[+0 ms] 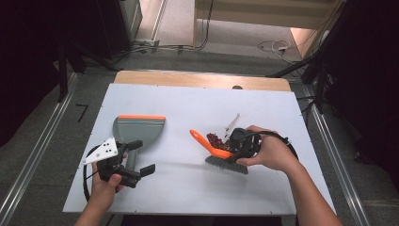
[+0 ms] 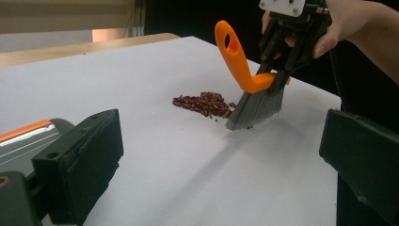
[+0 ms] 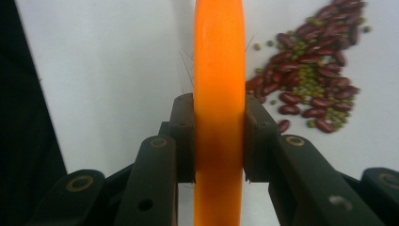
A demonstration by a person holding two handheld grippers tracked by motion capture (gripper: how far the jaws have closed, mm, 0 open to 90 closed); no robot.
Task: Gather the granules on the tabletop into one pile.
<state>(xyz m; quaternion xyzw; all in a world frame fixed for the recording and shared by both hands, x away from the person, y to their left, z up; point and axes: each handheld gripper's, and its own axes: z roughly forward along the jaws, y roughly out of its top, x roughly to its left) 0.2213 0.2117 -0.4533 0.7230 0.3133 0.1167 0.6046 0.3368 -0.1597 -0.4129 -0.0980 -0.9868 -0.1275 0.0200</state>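
Evidently the sweeping is barely begun. The orange-handled brush (image 1: 221,153) is clamped in the right claw (image 3: 219,141), bristles just beside the bean pile (image 1: 216,139). Nothing is held in the left claw (image 2: 207,155), its jaws spread wide. The dustpan (image 1: 137,129) lies on the counter (image 1: 188,103) well apart from the bean pile; no beans are seen in it.
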